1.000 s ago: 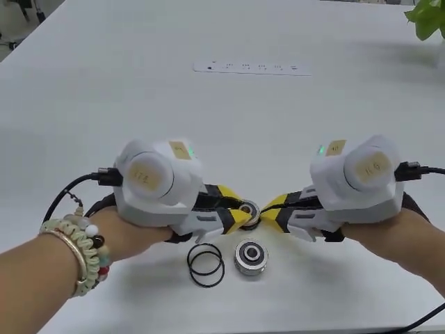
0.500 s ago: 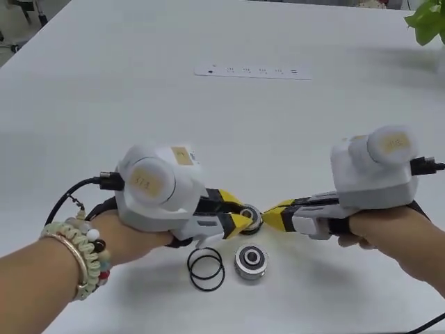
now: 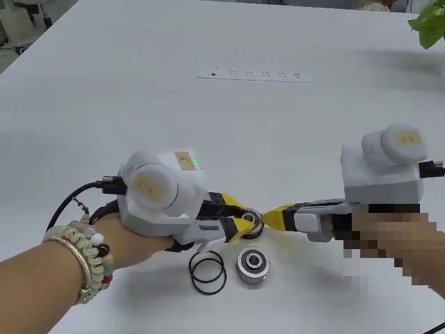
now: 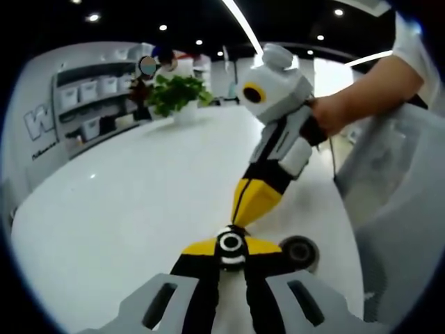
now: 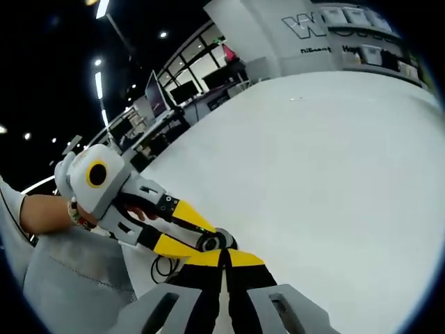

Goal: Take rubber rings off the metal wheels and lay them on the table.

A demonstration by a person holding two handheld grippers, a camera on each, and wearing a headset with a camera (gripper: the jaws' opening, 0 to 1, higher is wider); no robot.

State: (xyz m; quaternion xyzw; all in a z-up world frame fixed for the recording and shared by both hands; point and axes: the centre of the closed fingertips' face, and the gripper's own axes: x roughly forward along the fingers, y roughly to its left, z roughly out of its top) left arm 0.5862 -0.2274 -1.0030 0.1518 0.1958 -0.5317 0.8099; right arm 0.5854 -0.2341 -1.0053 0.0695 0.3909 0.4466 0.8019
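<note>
The white counter (image 3: pixel 139 83) lies under both claws. The left claw (image 3: pixel 245 221) is clamped on a wheel (image 3: pixel 251 220), held just above the counter. The right claw (image 3: pixel 270 217) meets it tip to tip from the opposite side, jaws pressed together at the wheel's rim. Whether rubber is pinched between them I cannot tell. Just below the two claws a second wheel (image 3: pixel 252 264) rests flat. Beside it, under the left claw, two black rings (image 3: pixel 208 270) lie overlapping.

The held wheel looks small and smooth. A hard pull by the right claw could twist it out of the left claw's grip and drop it onto the pieces below. If the right tips slide off the rim, they come away with nothing.

The left gripper view shows the wheel face-on, centred between its jaws, where the head view has yellow tips in the way. The right gripper view shows the shut seam of its own jaws. The head view makes the rings' overlap plain.
</note>
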